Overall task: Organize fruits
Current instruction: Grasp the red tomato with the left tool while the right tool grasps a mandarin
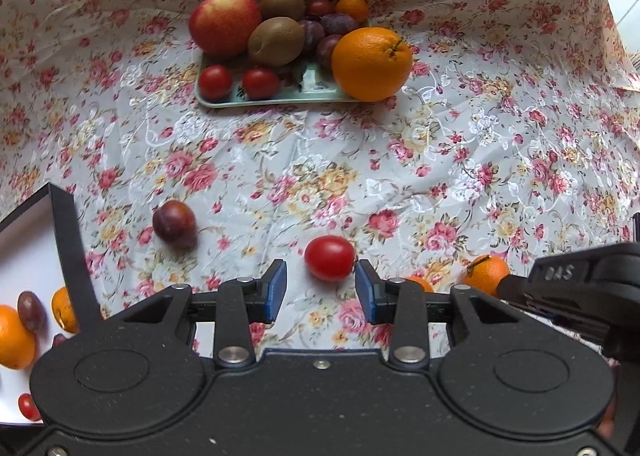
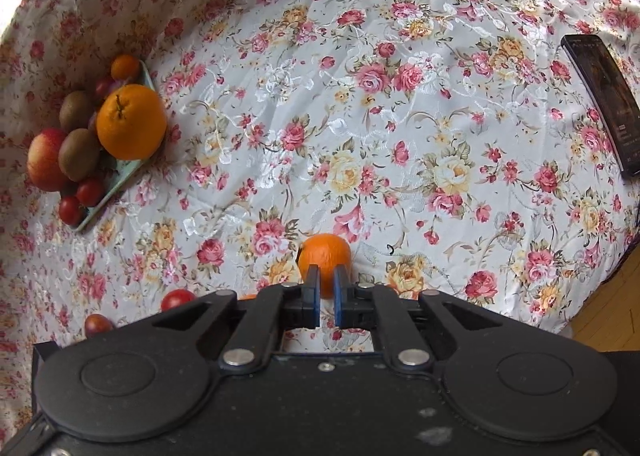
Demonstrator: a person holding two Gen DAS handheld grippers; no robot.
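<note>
Left wrist view: left gripper gaped wide, flanking a cherry tomato.
Right wrist view: right gripper nearly closed, empty, behind a mandarin.

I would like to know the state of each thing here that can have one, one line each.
left gripper: jaws open, either side of the cherry tomato.
cherry tomato: loose on the cloth, not gripped.
right gripper: jaws nearly shut, just behind the small orange.
small orange: on the cloth, not gripped.
plum: loose on the cloth.
green tray: crowded with fruit.
</note>
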